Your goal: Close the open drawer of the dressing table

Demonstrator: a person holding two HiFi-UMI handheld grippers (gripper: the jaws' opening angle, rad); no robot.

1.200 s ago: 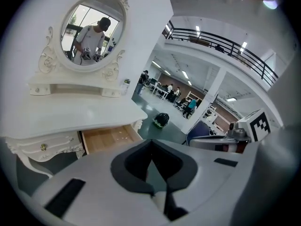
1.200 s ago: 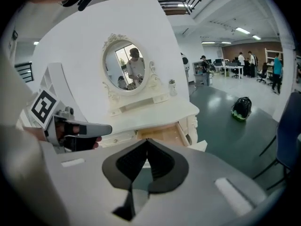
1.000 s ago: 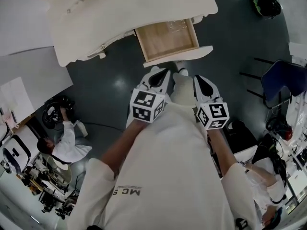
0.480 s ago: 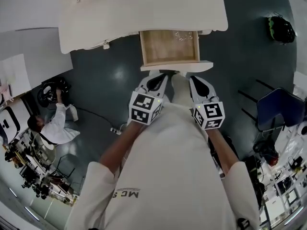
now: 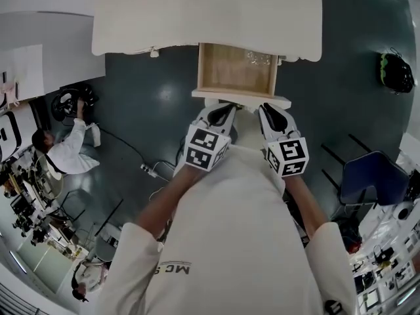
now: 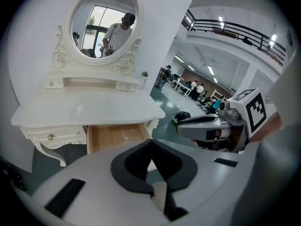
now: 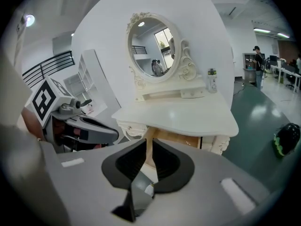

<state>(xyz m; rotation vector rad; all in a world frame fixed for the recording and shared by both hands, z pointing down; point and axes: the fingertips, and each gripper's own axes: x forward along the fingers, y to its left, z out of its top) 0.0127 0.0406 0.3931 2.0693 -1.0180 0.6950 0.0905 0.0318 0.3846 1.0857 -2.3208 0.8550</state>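
The cream dressing table point(image 5: 197, 18) fills the top of the head view. Its wooden drawer point(image 5: 233, 71) stands pulled out, and the white drawer front point(image 5: 241, 99) faces me. My left gripper point(image 5: 228, 108) is shut and empty, with its tip just short of the drawer front's left half. My right gripper point(image 5: 268, 109) is also shut and empty, close to the right half. The left gripper view has the open drawer point(image 6: 117, 135) beyond the left gripper point(image 6: 150, 141). In the right gripper view, the right gripper point(image 7: 148, 142) points at the drawer point(image 7: 176, 138) under the tabletop point(image 7: 188, 112).
An oval mirror point(image 6: 104, 25) and a small bottle point(image 7: 212, 80) stand at the table's back. Something clear lies in the drawer's far right corner point(image 5: 259, 59). A person point(image 5: 62, 153) crouches on the floor at left. A blue chair point(image 5: 371, 176) and a black-green bag point(image 5: 396, 73) are at right.
Both grippers have moved forward to the drawer front and now sit just before it. The view has swung so the table and drawer lie square ahead.
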